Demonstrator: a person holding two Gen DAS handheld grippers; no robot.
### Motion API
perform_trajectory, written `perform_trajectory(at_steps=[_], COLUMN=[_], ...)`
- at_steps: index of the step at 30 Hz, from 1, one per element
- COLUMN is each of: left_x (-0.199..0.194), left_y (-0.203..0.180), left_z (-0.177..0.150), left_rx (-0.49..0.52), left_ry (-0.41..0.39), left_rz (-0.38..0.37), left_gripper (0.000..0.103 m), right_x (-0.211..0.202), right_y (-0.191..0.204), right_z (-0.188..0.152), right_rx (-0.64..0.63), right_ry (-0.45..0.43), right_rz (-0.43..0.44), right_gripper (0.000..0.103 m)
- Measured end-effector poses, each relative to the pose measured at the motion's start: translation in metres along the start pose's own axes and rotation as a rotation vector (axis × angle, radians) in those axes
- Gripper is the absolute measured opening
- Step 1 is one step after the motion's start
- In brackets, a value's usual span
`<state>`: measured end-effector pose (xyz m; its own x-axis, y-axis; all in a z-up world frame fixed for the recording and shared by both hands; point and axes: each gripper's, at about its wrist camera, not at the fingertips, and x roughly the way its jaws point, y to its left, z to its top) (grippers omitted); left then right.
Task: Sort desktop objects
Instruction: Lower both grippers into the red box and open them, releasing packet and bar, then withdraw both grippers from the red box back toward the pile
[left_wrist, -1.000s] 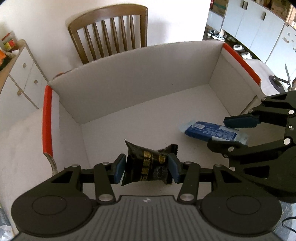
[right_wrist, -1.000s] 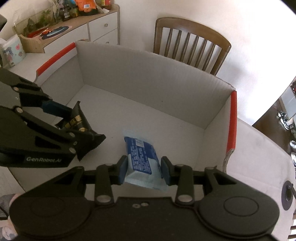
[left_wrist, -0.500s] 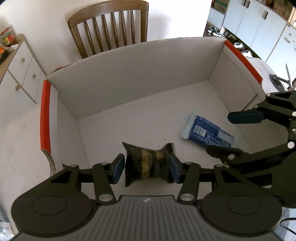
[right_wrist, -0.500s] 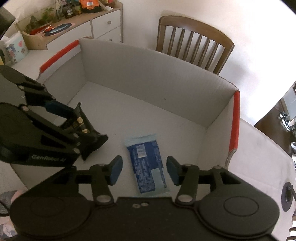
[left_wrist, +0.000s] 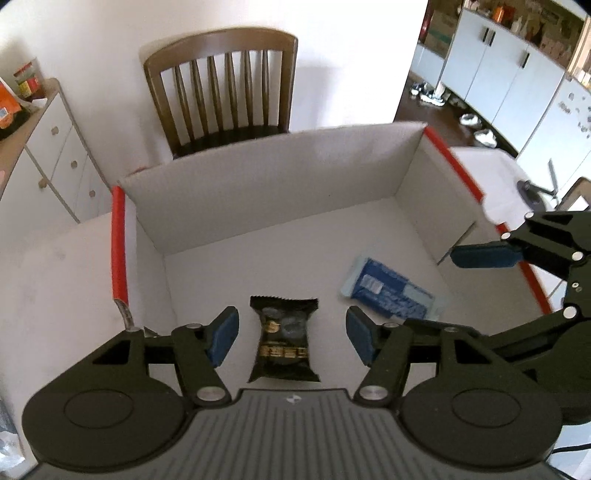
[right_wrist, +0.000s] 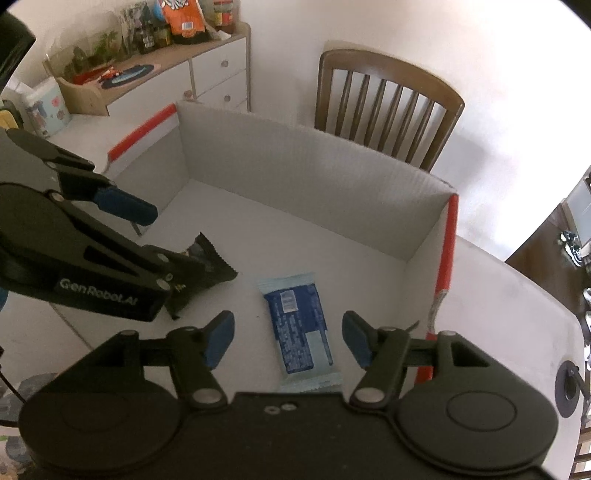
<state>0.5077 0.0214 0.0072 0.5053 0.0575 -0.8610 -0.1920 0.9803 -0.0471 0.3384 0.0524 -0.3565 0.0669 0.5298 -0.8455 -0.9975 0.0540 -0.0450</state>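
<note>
Both packets are lying on the box (left_wrist: 277, 192) floor: black snack packet (left_wrist: 283, 343) under the opening left gripper (left_wrist: 291, 334), blue packet (right_wrist: 300, 328) under the opening right gripper (right_wrist: 288, 336). Fingers are gripping nothing; lifting straight up avoids snagging wrappers.

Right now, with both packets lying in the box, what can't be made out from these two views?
- Black packet: right wrist view, mostly hidden behind the left gripper; left wrist view, print too small to read.
- Blue packet: near end cut off by the right gripper body; text too small.
- Box: near wall hidden under both grippers.
</note>
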Motion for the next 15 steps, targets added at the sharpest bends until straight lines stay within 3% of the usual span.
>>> perform_trajectory(at_steps=[15], left_x=[-0.068], left_y=[-0.013], left_z=[-0.014], left_rx=[-0.014], left_ry=[-0.088], left_rz=[0.005], left_gripper=[0.063], right_x=[-0.057], right_y=[0.012], right_z=[-0.007], right_rx=[-0.001], right_ry=[-0.069], right_rz=[0.011], right_gripper=[0.064])
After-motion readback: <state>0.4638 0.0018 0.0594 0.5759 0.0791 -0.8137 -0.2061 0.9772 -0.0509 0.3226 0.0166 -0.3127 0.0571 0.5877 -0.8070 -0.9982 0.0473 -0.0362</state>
